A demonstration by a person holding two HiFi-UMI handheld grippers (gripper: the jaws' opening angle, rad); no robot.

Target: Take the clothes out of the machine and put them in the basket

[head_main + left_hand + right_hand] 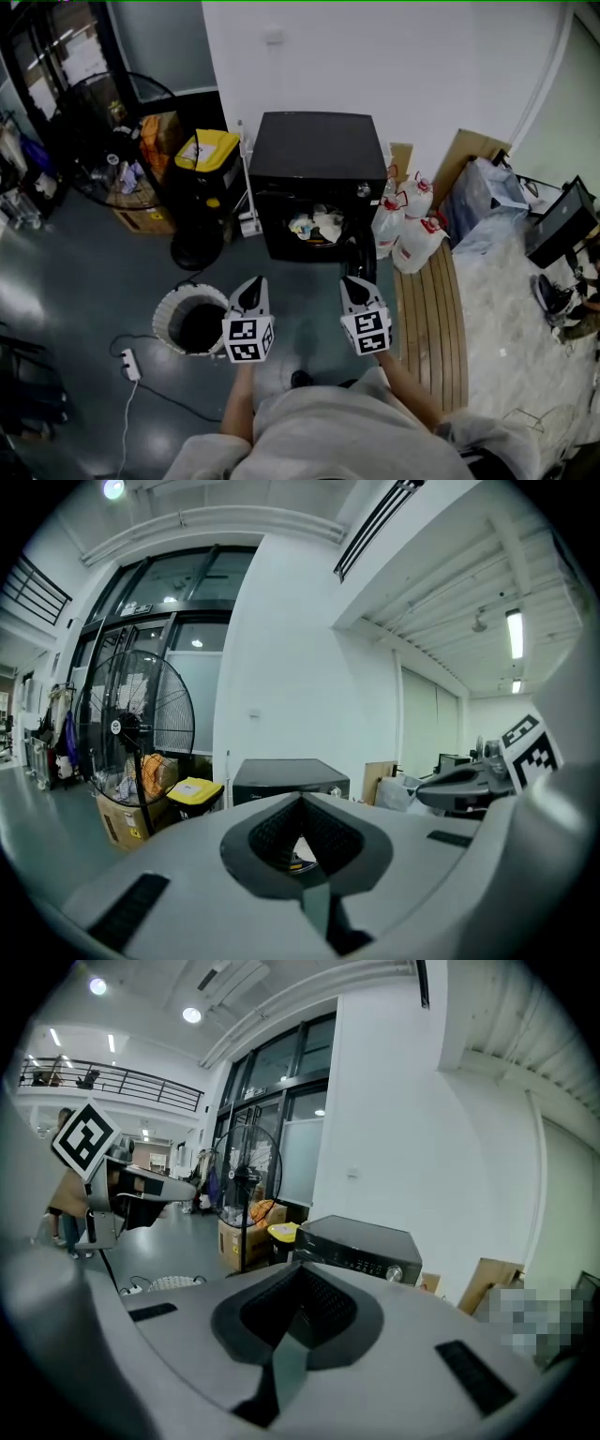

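A black washing machine (309,155) stands against the white wall with its front door open. Pale clothes (317,225) lie in its drum. A white perforated basket (187,314) sits on the floor to the machine's front left. My left gripper (251,292) and right gripper (354,291) hover side by side in front of the machine, short of it, both pointing at it. Both are shut and hold nothing. The machine also shows ahead of the left gripper (302,803) as a black box (289,778), and beyond the right gripper (300,1274).
A standing fan (112,141) and a yellow-lidded black bin (204,159) are left of the machine. White jugs (408,225) and a wooden bench (429,319) lie to its right. A power strip (130,364) with its cable lies on the floor near the basket.
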